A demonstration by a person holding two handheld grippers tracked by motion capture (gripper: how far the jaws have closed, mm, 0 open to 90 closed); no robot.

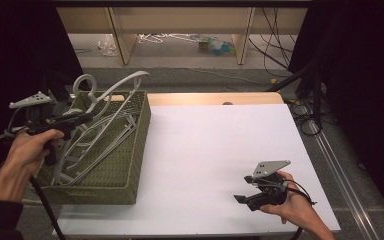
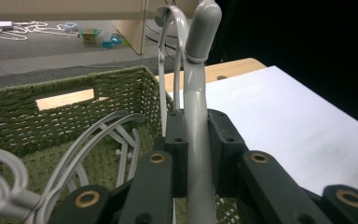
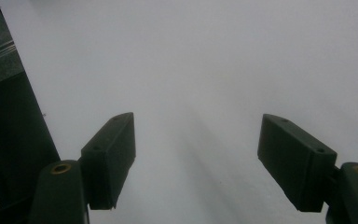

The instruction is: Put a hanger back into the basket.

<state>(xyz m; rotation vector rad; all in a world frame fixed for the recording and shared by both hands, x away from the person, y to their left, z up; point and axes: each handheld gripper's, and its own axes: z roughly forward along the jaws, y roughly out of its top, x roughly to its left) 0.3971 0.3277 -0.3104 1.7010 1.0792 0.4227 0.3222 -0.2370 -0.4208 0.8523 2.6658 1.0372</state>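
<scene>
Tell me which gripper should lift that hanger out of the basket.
Left. The left gripper is already shut on a grey hanger over the green basket. The right gripper sits open and empty, far across the white table.

In the left gripper view, the grey plastic hanger point(image 2: 196, 140) ran out at the six o'clock edge, its lower arm unseen. In the high view, the woven green basket point(image 1: 130, 165) wall hid the lower ends of the other hangers, and small bright litter point(image 1: 215, 46) on the floor at twelve o'clock was too small to identify.

I see dim, soft frames: darkness fills both upper corners, the white tabletop point(image 1: 205, 150) catches even overhead light, and my close jaws look blurred.
</scene>
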